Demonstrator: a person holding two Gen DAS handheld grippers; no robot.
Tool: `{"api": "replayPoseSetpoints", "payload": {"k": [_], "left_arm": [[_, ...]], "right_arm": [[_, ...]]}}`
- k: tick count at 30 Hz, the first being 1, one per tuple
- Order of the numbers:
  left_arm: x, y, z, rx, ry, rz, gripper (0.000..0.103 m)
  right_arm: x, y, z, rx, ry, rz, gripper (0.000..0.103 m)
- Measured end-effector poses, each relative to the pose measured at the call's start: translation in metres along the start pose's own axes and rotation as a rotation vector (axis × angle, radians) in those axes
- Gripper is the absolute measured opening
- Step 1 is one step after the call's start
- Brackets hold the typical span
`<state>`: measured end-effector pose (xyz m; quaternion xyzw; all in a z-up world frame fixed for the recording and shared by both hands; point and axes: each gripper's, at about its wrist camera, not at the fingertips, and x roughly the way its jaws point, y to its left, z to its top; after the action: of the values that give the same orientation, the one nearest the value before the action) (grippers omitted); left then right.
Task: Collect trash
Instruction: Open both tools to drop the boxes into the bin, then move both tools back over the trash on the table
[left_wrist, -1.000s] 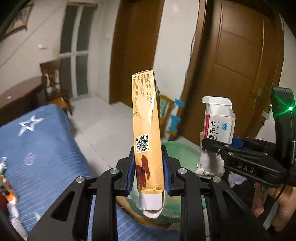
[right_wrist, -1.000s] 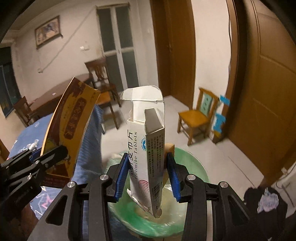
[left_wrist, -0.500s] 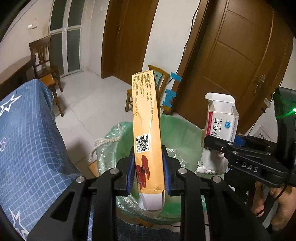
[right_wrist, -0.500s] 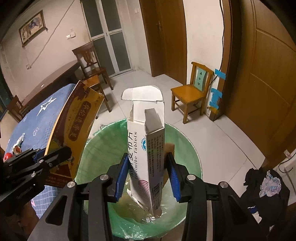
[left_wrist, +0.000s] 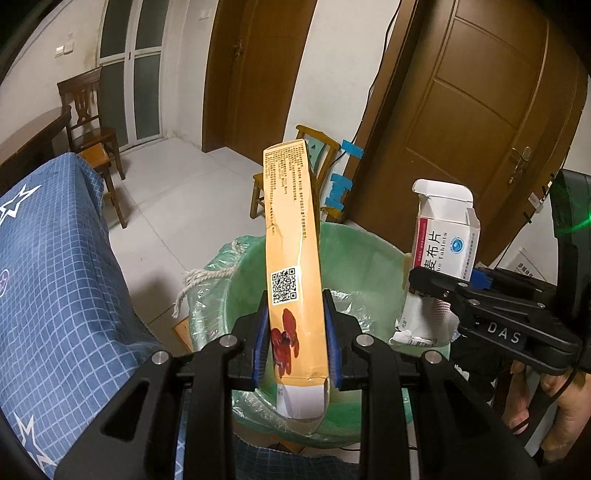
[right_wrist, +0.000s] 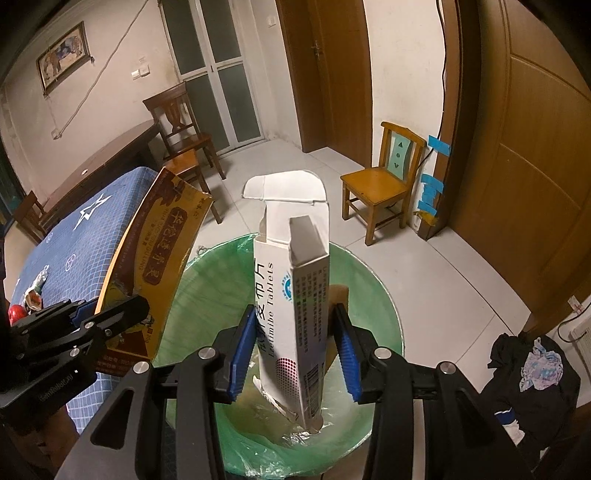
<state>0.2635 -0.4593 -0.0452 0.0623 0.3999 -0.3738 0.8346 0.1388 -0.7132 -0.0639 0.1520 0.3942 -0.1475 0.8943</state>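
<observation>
Left claw (left_wrist: 295, 343): clamped on the lower part of a flattened orange-yellow carton (left_wrist: 293, 266), blue pads pressed against both narrow edges; seen from the right wrist view at the lower left (right_wrist: 122, 314), gripping the same carton's brown printed face (right_wrist: 155, 258).
Orange-yellow carton: upright, leaning slightly away; QR code just above the pads, red blossom print between them, white flap hanging out of the bottom end; held above the near side of the bin's mouth.
Right claw (right_wrist: 293, 354): closed on a white tablet box (right_wrist: 291, 306), blue pads against both sides; in the left wrist view reaching in from the right (left_wrist: 439, 284), with a person's hand (left_wrist: 554, 398) on its handle.
White tablet box (left_wrist: 443, 247): upright, top flaps open, crumpled bottom end poking below the pads; held over the middle of the bin's opening.
Trash bin (right_wrist: 373, 291): round, lined with a pale green bag, on the tiled floor directly beneath both boxes; bag rim (left_wrist: 221, 266) bunched over the edge, a frayed white cord hanging on its left.
Bench (left_wrist: 55, 258): blue checked cloth with white stars, just left of the bin.
Small wooden chair (right_wrist: 384, 181): beyond the bin, near a brown door.
Dark heap of clothes (right_wrist: 528, 373): on the floor at the right.
</observation>
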Motion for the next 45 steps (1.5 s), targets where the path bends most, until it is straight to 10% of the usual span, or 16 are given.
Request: {"api": "replayPoseSetpoints", "payload": {"k": [9, 24, 45], "left_arm": [[-0.005, 0.004, -0.001, -0.010, -0.004, 0.023, 0.046], [-0.051, 0.027, -0.015, -0.026, -0.030, 0.022, 0.047], [-0.244, 0.236, -0.113, -0.167, -0.116, 0.334, 0.055]], "right_arm": [[-0.012, -0.001, -0.002, 0.030, -0.030, 0.005, 0.056], [-0.056, 0.027, -0.017, -0.006, -0.127, 0.023, 0.061], [-0.080, 0.306, -0.096, -0.363, -0.098, 0.486, 0.068]]}}
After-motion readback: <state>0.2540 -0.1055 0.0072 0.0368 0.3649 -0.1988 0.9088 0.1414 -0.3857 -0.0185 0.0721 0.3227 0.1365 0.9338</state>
